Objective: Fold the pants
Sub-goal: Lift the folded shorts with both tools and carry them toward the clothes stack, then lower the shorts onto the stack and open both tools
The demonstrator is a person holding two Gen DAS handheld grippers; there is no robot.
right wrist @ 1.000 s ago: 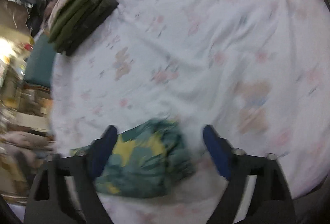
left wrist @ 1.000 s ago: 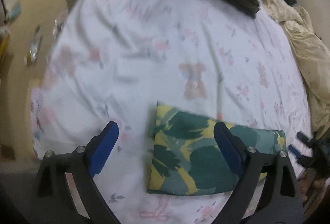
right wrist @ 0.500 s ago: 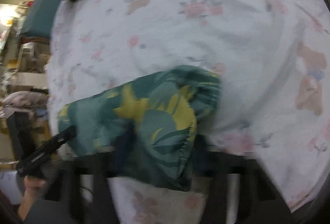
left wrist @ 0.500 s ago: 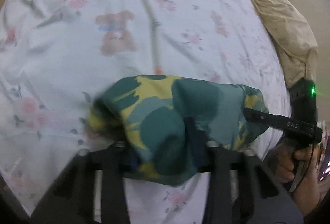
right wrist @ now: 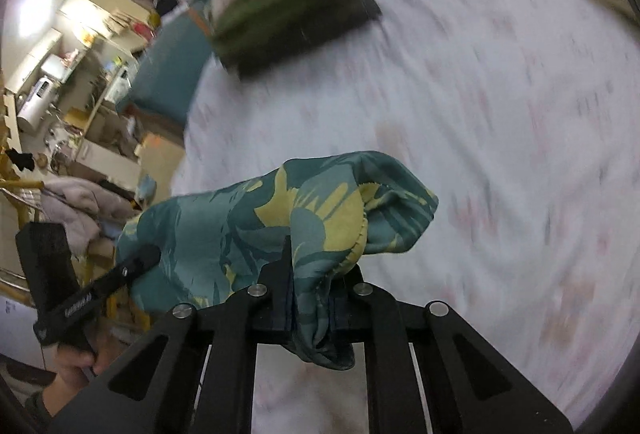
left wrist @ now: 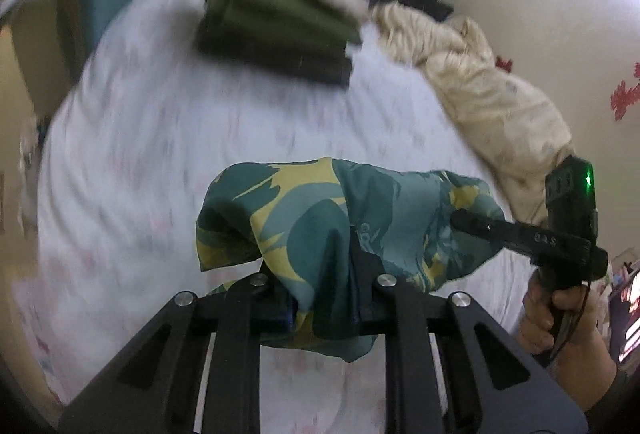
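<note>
A bed [left wrist: 160, 138] under a pale flowered sheet fills both views, blurred. The left tool [left wrist: 320, 298] is clamped on the folded pants [left wrist: 320, 218], green and yellow print, bunched between its 2 fingers and lifted off the sheet. The right tool [right wrist: 310, 298] pinches the bundle's other end. Farther back on the bed sits a stack of dark folded clothes [left wrist: 276, 30], with a cream blanket [left wrist: 480, 90] along the wall.
</note>
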